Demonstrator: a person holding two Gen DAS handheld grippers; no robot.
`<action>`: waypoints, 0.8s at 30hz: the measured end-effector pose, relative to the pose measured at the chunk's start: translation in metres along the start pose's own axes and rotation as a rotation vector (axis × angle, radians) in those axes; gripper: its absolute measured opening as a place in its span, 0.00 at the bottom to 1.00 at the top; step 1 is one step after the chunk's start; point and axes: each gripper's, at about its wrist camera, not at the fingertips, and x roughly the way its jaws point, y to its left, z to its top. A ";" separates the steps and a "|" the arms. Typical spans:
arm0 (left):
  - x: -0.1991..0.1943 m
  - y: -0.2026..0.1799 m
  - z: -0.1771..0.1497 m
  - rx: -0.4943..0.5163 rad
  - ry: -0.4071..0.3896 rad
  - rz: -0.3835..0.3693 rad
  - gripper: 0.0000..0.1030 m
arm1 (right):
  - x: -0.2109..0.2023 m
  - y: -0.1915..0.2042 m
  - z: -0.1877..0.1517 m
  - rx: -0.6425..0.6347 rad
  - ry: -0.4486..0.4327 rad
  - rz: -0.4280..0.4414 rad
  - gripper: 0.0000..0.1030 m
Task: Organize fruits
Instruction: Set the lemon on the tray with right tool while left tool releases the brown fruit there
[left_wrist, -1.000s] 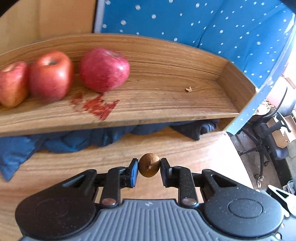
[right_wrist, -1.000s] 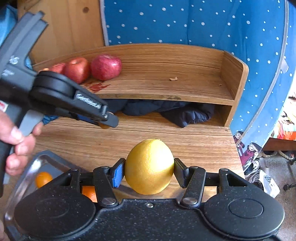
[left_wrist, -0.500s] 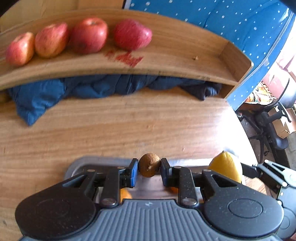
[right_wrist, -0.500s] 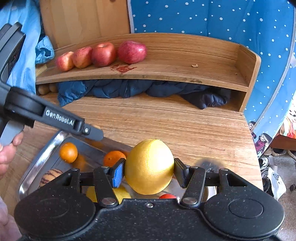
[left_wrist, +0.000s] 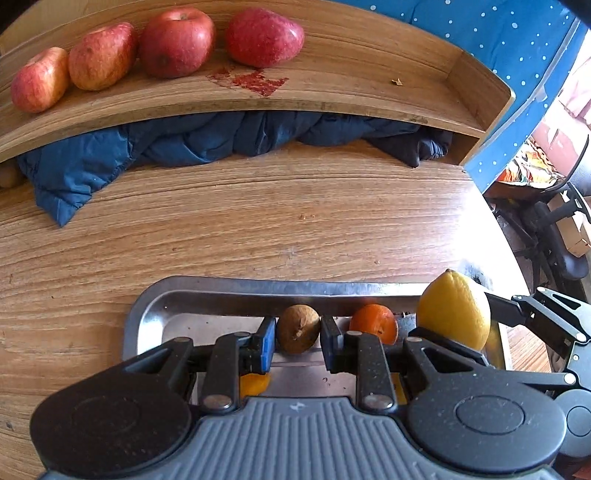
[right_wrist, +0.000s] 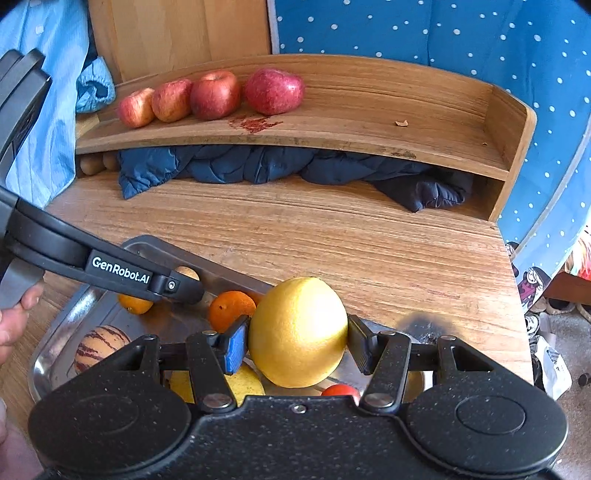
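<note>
Fingers of the left gripper pinch a small brown fruit, the right gripper's clamp a yellow citrus hiding tray fruit.

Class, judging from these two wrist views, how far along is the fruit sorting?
Done: four apples lined up on the shelf. In hand: left gripper holds a small brown fruit, right gripper a large yellow citrus. Left: oranges, a striped fruit and others wait in the metal tray.
</note>
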 end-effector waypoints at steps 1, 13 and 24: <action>0.001 0.000 0.000 -0.005 0.004 -0.003 0.27 | 0.001 0.000 0.001 -0.008 0.007 0.000 0.56; 0.007 0.003 -0.001 0.001 0.021 -0.009 0.27 | 0.006 0.002 0.001 -0.031 0.025 -0.015 0.56; 0.002 0.006 0.002 0.006 0.011 -0.024 0.46 | -0.005 0.006 0.003 -0.011 -0.041 -0.062 0.68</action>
